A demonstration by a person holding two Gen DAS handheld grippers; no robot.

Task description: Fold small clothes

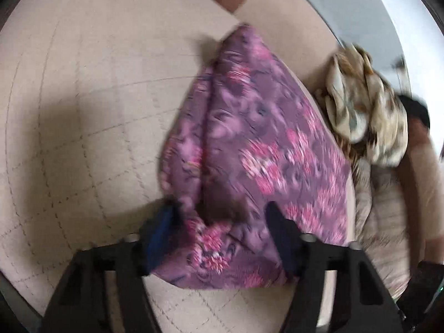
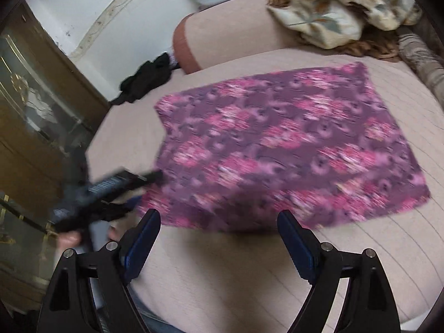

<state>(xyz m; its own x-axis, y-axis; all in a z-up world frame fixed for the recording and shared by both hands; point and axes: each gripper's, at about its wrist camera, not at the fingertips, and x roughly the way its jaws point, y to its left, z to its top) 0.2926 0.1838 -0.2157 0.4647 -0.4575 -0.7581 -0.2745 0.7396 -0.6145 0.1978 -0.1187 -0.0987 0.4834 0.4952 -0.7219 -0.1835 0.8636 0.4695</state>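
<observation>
Cloth (image 2: 283, 149): purple floral, spread on the quilted beige bed (image 2: 249, 272), near edge bunched and lifted.
Left gripper (image 1: 222, 222): fingers apart with a cloth fold between them; grip unclear.
Right gripper (image 2: 219, 222): fingers apart, nothing held, just off the cloth's near edge.
Pile (image 2: 333, 8): cream patterned fabric, beyond the cloth.
Black garment (image 2: 147, 79): at the bed's left edge.

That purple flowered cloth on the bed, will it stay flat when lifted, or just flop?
The purple floral cloth will probably flop: between the left gripper fingers it bunches into soft folds. It seems thin and light, lying nearly flat on the quilted bedcover. A push would likely wrinkle it rather than slide it whole.
</observation>
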